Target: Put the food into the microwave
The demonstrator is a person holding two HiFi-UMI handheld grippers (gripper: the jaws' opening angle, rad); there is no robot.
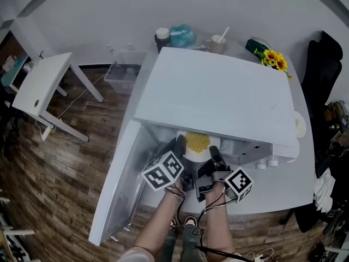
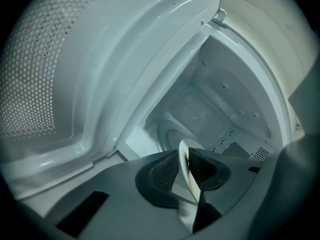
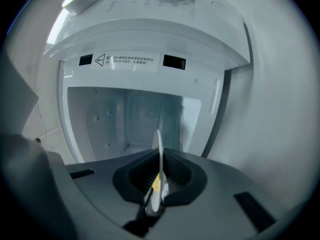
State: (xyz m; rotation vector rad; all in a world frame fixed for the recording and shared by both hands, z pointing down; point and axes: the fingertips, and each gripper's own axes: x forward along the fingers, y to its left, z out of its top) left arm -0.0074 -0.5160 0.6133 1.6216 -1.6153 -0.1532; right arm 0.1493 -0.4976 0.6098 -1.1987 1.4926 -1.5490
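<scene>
A white plate [image 1: 190,153] heaped with yellow food [image 1: 197,142] hangs level at the mouth of the white microwave [image 1: 218,91], half under its top edge. My left gripper [image 1: 180,146] is shut on the plate's left rim [image 2: 186,174], and its view looks past the pads into the empty cavity [image 2: 200,109]. My right gripper [image 1: 214,153] is shut on the right rim [image 3: 159,159], with a bit of yellow food by the pads. The microwave door [image 1: 117,184] stands swung open at the left.
The microwave's knobs [image 1: 267,162] sit right of the opening. Behind the microwave stand a jar [image 1: 162,37], a cup with a spoon [image 1: 218,43] and sunflowers [image 1: 274,59]. A white side table [image 1: 41,86] and a clear box [image 1: 122,75] are on the wood floor at left.
</scene>
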